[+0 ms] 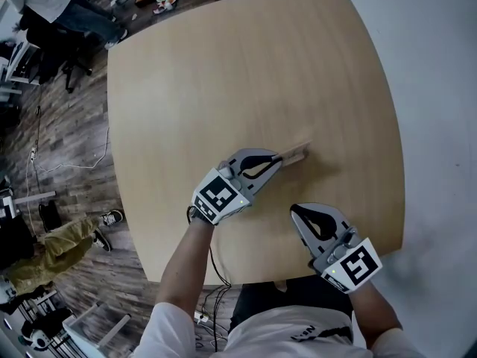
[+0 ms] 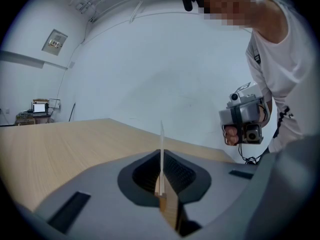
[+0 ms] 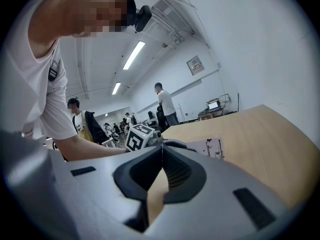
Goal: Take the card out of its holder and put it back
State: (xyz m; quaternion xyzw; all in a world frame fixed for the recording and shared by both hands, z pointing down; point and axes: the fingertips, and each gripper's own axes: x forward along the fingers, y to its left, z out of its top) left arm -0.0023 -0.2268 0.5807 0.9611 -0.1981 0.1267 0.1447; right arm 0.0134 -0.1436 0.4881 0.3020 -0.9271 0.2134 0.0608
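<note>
White printed card (image 3: pixel 212 148) in wooden strip holder (image 1: pixel 295 156), left gripper (image 1: pixel 277 159) clamping holder (right gripper (image 1: pixel 297 212) closed, empty): removal looks next, right must open.

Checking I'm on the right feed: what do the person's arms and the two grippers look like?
The left gripper and right gripper have light grey bodies with black teardrop-shaped tongs. Each carries a cube with black-and-white square markers. A thin dark cable runs from the left one. The person wears short white sleeves.

matt pale wood table (image 1: pixel 186 88), thin paper card (image 3: pixel 212 146) (wooden holder (image 1: pixel 294 156))
</note>
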